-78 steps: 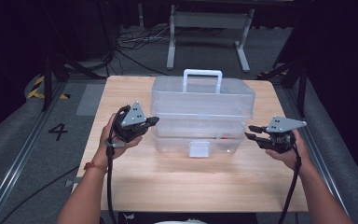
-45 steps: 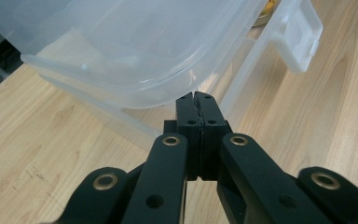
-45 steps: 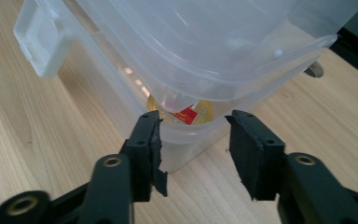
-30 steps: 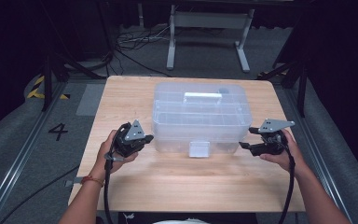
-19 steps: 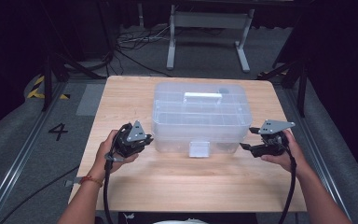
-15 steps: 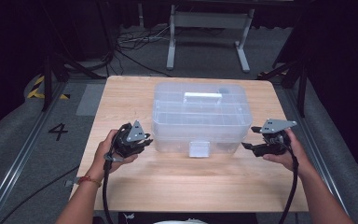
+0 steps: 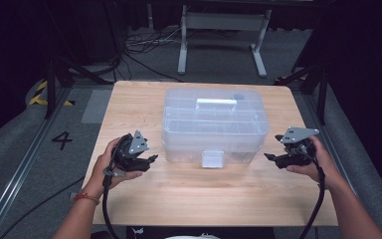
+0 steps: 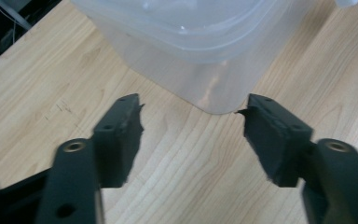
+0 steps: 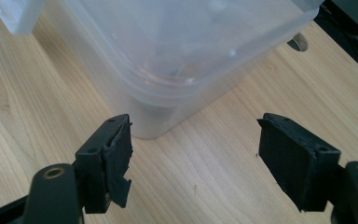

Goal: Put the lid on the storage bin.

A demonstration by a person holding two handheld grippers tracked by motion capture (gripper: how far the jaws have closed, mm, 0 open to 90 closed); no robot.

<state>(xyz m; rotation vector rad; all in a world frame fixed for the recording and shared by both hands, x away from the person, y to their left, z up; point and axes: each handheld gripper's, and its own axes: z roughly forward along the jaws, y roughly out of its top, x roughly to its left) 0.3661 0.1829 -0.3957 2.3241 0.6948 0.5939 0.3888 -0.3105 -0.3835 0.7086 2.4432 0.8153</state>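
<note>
Left gripper [image 7: 151, 159]: jaws just opening, nothing between them. Right gripper [image 7: 269, 157]: jaws spread, empty. Tips face each other.

Bare wooden table [image 7: 194, 199] lies open in front of and to both sides of the clear plastic box [image 7: 214, 124] (lid shut, handle folded flat), the sole obstacle, standing mid-table between the left gripper [image 7: 149, 159] and the right gripper [image 7: 271, 157].

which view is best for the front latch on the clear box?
High view: the latch faces the camera whole, centred on the clear box front wall. The left claw view catches a sliver at its top right edge; the right claw view a corner, top left.
</note>
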